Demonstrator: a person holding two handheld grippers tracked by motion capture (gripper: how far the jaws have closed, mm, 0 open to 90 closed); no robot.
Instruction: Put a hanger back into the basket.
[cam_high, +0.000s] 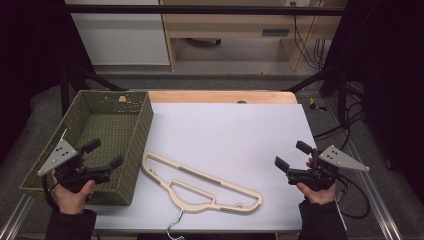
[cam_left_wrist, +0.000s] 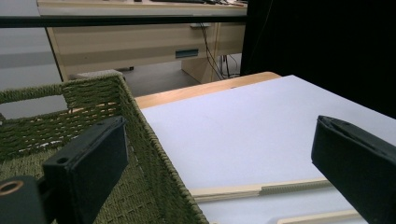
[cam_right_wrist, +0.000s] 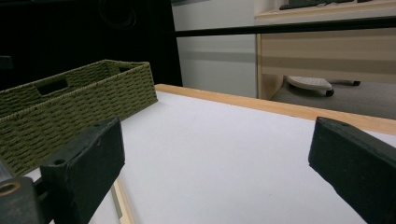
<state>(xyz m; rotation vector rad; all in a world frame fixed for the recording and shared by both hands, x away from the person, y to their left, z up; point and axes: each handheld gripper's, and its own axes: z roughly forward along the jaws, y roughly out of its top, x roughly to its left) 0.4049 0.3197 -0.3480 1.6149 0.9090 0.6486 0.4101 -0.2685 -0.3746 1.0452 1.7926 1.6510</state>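
A pale wooden clothes hanger (cam_high: 200, 182) lies flat on the white surface (cam_high: 235, 135), near its front edge and a little left of the middle, with its metal hook (cam_high: 175, 222) reaching to that edge. The hanger's left end sits just beside the right wall of a green woven basket (cam_high: 137, 145), which stands along the left edge of the surface.

The left hand-held gripper (cam_high: 102, 155) hovers over the basket's front right corner, its jaws spread wide with nothing between them; in the left gripper view one jaw hangs above the basket's inside and the other above the surface, with the hanger's upper bar (cam_left_wrist: 261, 189) showing low between them.

The right hand-held gripper (cam_high: 292, 155) hangs near the right edge of the surface, well apart from the hanger, its jaws also wide and empty. In the right gripper view it looks across the bare surface toward the basket (cam_right_wrist: 70, 107) at the far left.
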